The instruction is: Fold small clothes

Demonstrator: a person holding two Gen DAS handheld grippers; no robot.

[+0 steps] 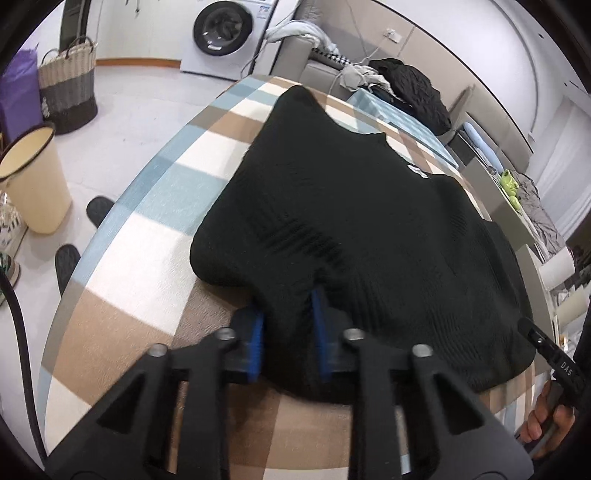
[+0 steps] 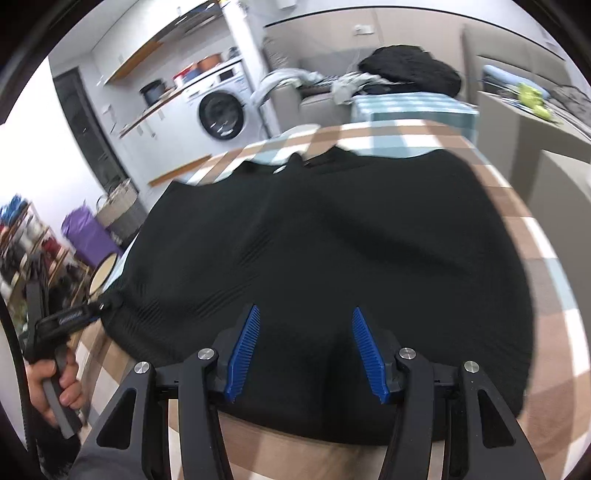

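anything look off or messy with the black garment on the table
Nothing damaged. The black garment is not flat: fabric is bunched up between the blue pads of the left hand-held gripper near its edge, on the checked tablecloth. The right hand-held gripper stands open over it.

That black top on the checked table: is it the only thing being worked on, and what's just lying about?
In use: black top; left gripper, pinching its hem; right gripper, open; checked table.
Lying about: washing machine; woven basket; cream bin.

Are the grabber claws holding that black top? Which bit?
The left gripper pinches the black top at its near hem. The right gripper is open over it, holding nothing.
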